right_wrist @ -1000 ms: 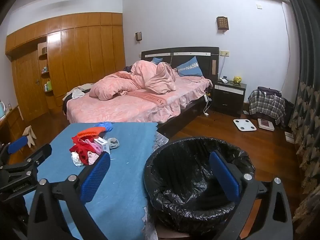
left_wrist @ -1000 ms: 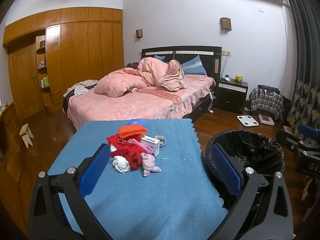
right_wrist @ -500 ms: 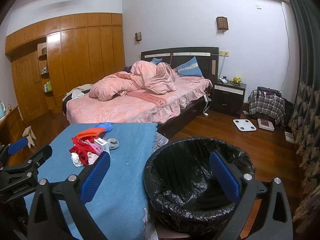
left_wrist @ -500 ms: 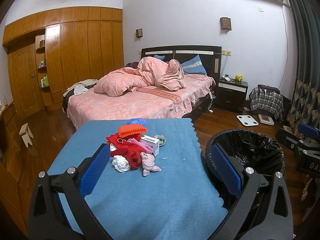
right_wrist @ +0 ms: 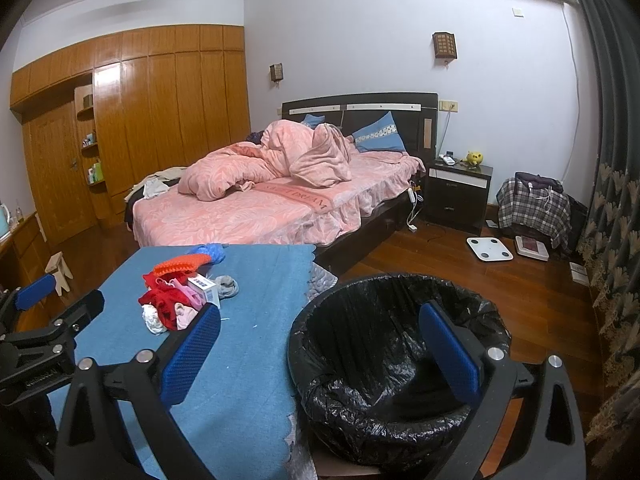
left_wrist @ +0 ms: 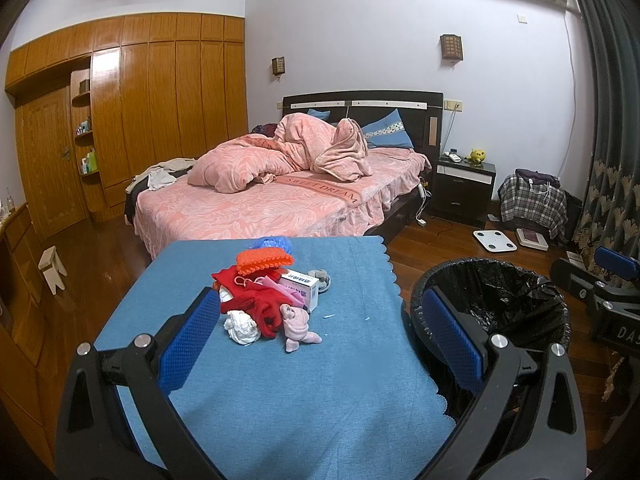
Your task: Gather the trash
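Observation:
A pile of items lies on the blue-covered table (left_wrist: 280,380): a crumpled white tissue (left_wrist: 241,326), red cloth (left_wrist: 260,300), a pink sock (left_wrist: 298,326), a small white box (left_wrist: 301,287), an orange knit piece (left_wrist: 264,260) and a grey sock (left_wrist: 320,278). A bin with a black bag (left_wrist: 496,304) stands right of the table. My left gripper (left_wrist: 320,334) is open and empty, short of the pile. My right gripper (right_wrist: 320,346) is open and empty over the bin's (right_wrist: 396,344) near left rim. The pile also shows in the right wrist view (right_wrist: 176,300).
A bed with pink bedding (left_wrist: 280,192) stands beyond the table. A dark nightstand (left_wrist: 464,188), a white scale (left_wrist: 494,240) and a plaid-covered bag (left_wrist: 534,204) are on the wooden floor at right. Wooden wardrobes (left_wrist: 140,120) line the left wall. Curtains hang far right.

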Demonstrator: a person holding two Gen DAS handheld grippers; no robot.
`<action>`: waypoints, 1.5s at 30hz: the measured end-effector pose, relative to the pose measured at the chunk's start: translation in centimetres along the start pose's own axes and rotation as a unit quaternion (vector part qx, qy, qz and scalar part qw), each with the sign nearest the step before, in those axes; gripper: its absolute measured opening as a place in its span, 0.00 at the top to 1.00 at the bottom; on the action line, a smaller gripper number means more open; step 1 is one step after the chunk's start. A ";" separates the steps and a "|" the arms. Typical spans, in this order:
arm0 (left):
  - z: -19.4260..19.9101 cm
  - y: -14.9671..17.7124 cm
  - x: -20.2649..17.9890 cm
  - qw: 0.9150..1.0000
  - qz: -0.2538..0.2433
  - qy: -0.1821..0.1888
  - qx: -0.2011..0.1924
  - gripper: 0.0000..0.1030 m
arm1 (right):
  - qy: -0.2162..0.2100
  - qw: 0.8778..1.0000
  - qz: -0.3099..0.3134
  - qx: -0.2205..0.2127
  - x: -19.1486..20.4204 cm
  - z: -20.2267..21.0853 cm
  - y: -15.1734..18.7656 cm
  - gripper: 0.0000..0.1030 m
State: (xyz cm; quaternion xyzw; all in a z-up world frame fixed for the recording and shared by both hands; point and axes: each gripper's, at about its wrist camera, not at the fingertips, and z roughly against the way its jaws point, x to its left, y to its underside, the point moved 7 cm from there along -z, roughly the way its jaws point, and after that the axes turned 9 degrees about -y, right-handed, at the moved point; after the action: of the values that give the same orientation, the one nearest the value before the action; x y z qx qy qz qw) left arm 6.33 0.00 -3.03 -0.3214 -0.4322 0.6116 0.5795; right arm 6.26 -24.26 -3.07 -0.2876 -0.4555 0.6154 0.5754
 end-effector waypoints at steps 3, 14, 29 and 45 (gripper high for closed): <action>0.0 0.0 0.0 1.000 0.000 0.000 0.000 0.05 | 0.000 1.000 0.000 0.000 0.0 0.0 0.0 0.06; 0.0 0.0 0.0 1.000 0.000 0.000 0.001 0.05 | 0.000 1.000 -0.001 0.000 0.0 0.0 0.0 0.06; 0.0 0.0 0.0 1.000 0.001 0.000 0.002 0.05 | -0.001 1.000 0.000 0.001 0.1 -0.1 0.0 0.06; 0.0 0.0 0.0 1.000 0.002 0.001 0.003 0.05 | -0.001 1.000 0.000 0.002 0.4 -0.3 0.1 0.06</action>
State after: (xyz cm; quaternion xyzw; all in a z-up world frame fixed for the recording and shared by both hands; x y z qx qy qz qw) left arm 6.32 0.00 -3.05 -0.3213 -0.4296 0.6137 0.5793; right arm 6.42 -23.84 -3.20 -0.2857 -0.4552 0.6164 0.5756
